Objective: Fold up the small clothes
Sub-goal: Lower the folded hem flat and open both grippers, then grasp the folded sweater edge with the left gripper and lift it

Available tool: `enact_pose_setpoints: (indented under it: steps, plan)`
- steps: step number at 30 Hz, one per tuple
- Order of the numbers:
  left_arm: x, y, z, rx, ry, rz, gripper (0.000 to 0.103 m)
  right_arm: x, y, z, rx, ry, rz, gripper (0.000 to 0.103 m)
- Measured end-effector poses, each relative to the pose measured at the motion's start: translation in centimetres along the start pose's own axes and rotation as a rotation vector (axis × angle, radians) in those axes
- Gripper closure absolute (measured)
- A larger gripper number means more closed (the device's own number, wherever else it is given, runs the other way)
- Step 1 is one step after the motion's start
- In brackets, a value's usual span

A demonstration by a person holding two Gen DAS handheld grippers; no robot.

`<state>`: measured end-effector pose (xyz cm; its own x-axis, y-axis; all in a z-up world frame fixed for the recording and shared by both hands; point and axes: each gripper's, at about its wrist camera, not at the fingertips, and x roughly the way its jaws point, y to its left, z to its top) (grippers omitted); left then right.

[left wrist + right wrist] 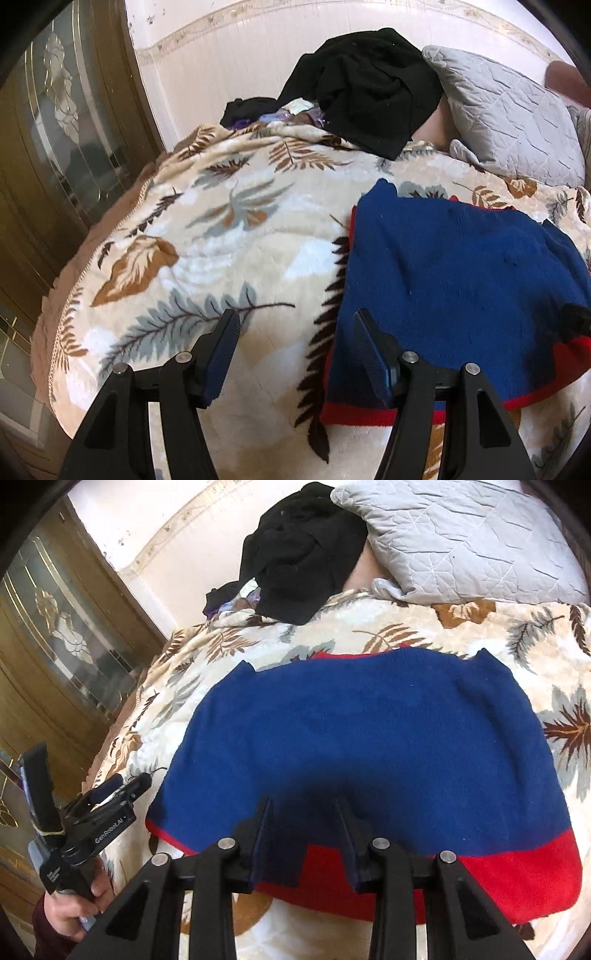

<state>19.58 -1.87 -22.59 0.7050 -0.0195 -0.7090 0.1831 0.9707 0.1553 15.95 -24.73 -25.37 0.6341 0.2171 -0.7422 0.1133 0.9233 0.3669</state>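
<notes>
Taking the blue sweater [369,746] as the landmark: far to its left stands a wooden door with patterned glass [62,627], and nearer on that side a hand [79,904] holds the left gripper [295,343], its fingers spread wide over bare blanket just beside the sweater's left edge, gripping nothing. The sweater lies flat on the bed's leaf-print blanket [177,690], long axis running left to right in the right wrist view, its red hem band [517,878] along the near edge and right corner. Above that hem hovers the right gripper [304,805], fingers partly apart and empty. Beyond the sweater a black garment pile [299,554] rests against the pale wall, with a grey quilted pillow [461,535] to the right.
</notes>
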Motion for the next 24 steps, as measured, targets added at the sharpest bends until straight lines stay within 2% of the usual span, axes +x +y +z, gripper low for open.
enact_pose_setpoints:
  steps: [3, 4, 8, 12, 17, 22, 24]
  plan:
    - [0.2, -0.3, 0.3, 0.006, -0.004, 0.005, 0.039, 2.5, -0.7, -0.8, 0.023, 0.107, -0.047, 0.064]
    - [0.2, -0.4, 0.3, 0.008, -0.004, 0.004, 0.039, 3.0, -0.9, -0.9, 0.026, 0.115, -0.048, 0.065]
    - [0.6, -1.2, 0.6, 0.019, -0.003, 0.004, 0.039, 2.4, -1.1, -0.5, 0.023, 0.089, -0.025, 0.065]
    - [1.0, -2.1, 1.4, 0.028, -0.008, 0.0, 0.039, 0.7, -2.8, 0.5, 0.062, -0.007, -0.043, 0.065]
    - [3.2, -3.8, 3.4, 0.038, 0.003, 0.007, 0.038, -0.8, -6.0, 1.9, 0.138, -0.108, -0.136, 0.065]
    - [8.6, -4.5, 4.3, 0.008, 0.13, 0.022, 0.034, -0.2, -8.7, 2.3, 0.212, -0.09, -0.203, 0.065]
    - [9.1, -4.4, 4.2, -0.019, 0.131, 0.035, 0.027, 0.7, -9.8, 2.0, 0.236, -0.039, -0.229, 0.065]
